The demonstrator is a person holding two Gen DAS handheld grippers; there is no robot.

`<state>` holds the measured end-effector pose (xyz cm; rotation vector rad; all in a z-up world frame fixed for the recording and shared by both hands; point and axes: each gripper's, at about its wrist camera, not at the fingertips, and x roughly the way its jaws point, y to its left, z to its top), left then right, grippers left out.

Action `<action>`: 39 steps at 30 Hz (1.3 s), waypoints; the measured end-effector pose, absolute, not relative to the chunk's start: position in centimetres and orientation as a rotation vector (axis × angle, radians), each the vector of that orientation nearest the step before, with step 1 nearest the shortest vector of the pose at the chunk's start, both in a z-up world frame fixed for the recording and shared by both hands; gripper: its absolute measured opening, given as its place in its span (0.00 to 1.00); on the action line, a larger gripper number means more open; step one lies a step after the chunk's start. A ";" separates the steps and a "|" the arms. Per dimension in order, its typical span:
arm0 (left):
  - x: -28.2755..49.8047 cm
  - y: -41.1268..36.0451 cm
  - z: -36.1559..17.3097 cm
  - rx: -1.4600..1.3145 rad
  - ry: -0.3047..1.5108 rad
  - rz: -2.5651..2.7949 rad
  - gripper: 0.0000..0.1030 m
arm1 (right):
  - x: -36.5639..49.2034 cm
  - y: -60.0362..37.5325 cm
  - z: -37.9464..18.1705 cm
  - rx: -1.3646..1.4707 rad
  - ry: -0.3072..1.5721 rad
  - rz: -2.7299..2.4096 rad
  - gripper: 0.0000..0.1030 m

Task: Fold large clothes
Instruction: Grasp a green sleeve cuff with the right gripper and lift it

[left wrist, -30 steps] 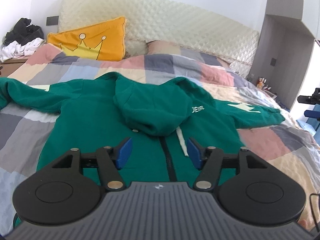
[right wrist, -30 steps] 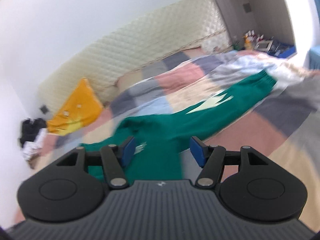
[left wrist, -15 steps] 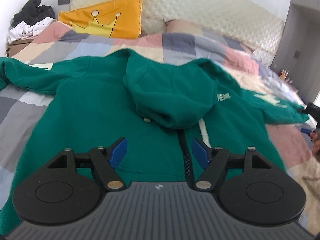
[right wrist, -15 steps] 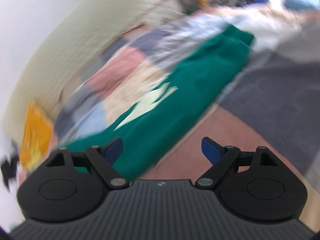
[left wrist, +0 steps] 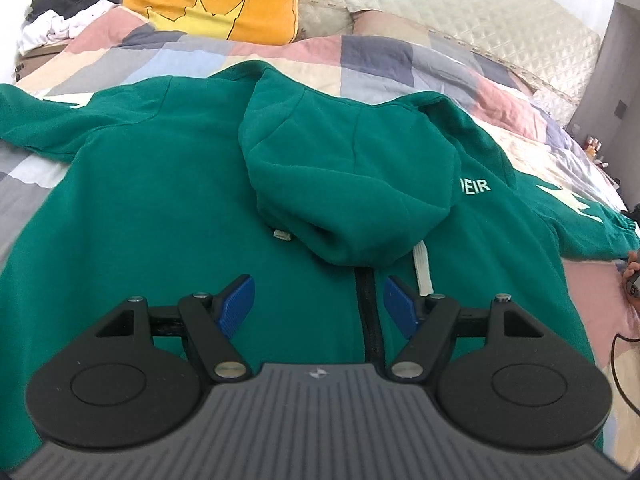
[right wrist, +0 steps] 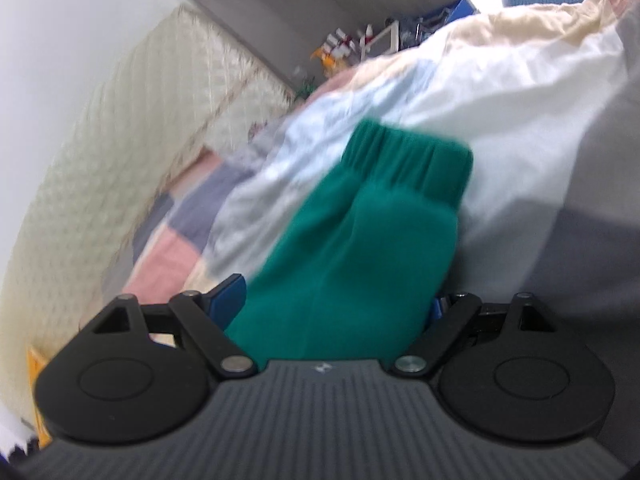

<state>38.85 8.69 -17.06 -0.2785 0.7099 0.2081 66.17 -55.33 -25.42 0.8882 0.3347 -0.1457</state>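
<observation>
A green zip-up hoodie lies face up on the bed, its hood flopped down over the chest and both sleeves spread out. My left gripper hovers open just above the chest beside the black zipper, with nothing between its pads. In the right wrist view, the hoodie's right sleeve runs up to its ribbed cuff. My right gripper straddles this sleeve and its jaws are opening. The cloth fills the gap between them and hides most of the right pad.
A checked quilt covers the bed. A yellow crown pillow leans on the quilted headboard. A pile of clothes sits at the far left. A shelf with small bottles stands beyond the bed. A hand shows at the right edge.
My left gripper has come lower and nearer to the hoodie's chest. My right gripper has swung down along the sleeve toward the cuff, rolled, and spread its jaws around the sleeve.
</observation>
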 end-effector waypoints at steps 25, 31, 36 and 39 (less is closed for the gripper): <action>38.5 14.6 -15.9 -0.266 0.696 0.257 0.74 | 65.3 -44.1 -0.7 0.552 0.052 0.070 0.15; 36.5 16.8 -14.6 -0.308 0.624 0.256 0.73 | 61.7 -36.0 7.5 0.445 0.006 0.199 0.15; 34.9 17.9 -13.6 -0.344 0.573 0.251 0.73 | 58.5 -28.4 12.1 0.342 -0.016 0.303 0.15; 34.1 18.7 -13.1 -0.353 0.543 0.254 0.74 | 56.4 -23.5 13.4 0.292 -0.022 0.373 0.15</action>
